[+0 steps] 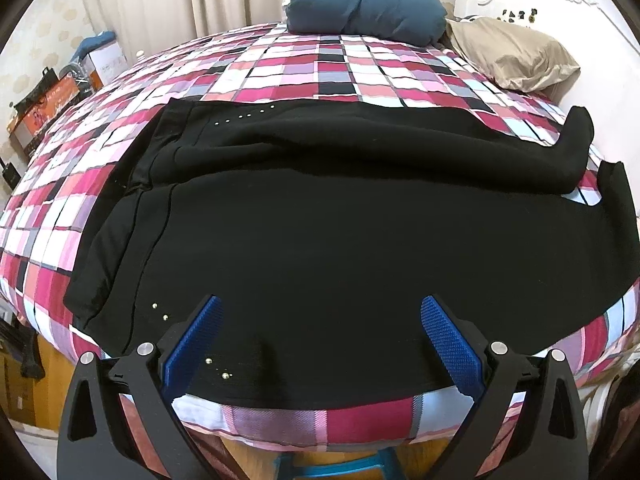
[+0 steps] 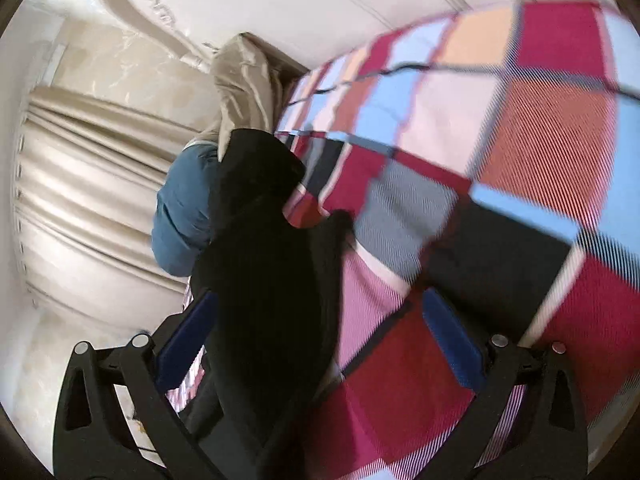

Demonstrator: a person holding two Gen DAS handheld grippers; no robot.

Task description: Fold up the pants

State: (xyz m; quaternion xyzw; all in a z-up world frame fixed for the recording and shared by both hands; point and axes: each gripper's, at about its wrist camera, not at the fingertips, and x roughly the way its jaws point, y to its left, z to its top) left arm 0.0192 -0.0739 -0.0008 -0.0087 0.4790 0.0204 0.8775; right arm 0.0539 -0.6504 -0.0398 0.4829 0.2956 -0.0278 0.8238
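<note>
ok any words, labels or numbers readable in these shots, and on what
None can be read.
White box by the curtain: faint print, too small to read.
Orange and black box left of the bed: graphics and lettering, too blurred to read.
Black pants and checked bedspread: no text.

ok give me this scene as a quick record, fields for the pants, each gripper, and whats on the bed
pants: black pants spread flat on the checked bedspread, legs side by side
left gripper: left gripper open over the near edge of the pants, gripping nothing
right gripper: right gripper open beside a leg end, picture blurred
bed: blue pillow, beige pillow
</note>
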